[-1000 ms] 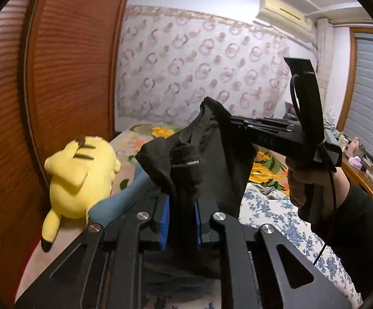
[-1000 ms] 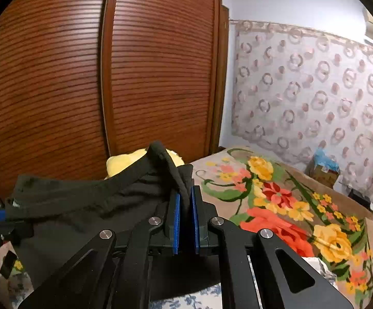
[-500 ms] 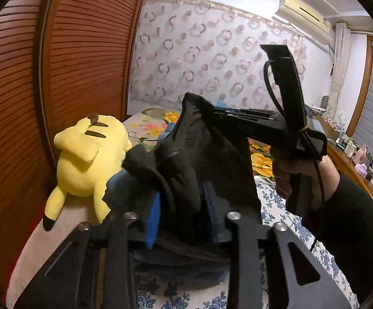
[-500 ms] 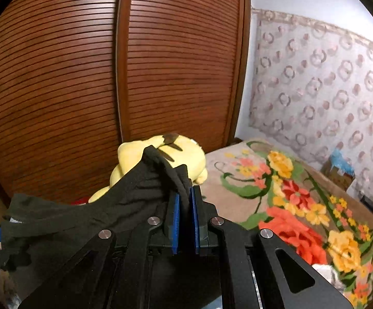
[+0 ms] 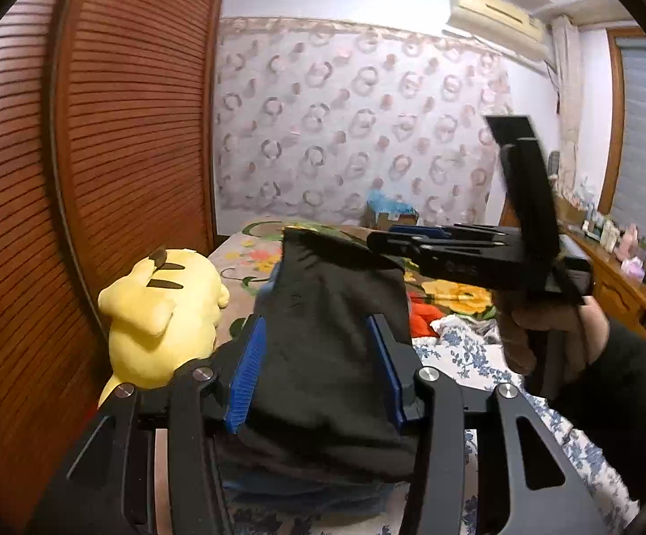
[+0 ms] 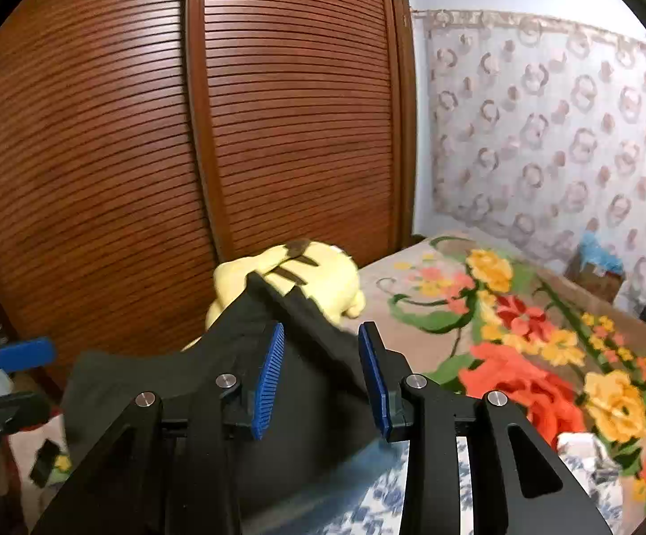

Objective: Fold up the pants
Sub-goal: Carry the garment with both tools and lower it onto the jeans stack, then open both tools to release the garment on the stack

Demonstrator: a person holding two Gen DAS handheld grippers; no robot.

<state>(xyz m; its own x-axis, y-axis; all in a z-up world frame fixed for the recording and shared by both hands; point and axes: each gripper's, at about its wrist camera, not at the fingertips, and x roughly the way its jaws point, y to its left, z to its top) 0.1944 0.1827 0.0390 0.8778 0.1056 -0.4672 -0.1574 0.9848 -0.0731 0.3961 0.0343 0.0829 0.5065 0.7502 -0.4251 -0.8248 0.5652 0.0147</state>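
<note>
while both sets of fingers (image 5: 251, 368) (image 6: 369, 379) are opening, the black pants (image 5: 327, 356) lie loose between them.

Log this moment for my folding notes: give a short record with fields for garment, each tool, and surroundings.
garment: black pants, bunched on the bed
left tool: jaws opening, pants between them, unclamped
right tool: jaws opening, pants edge between them
beside: yellow plush by the wooden wardrobe
</note>
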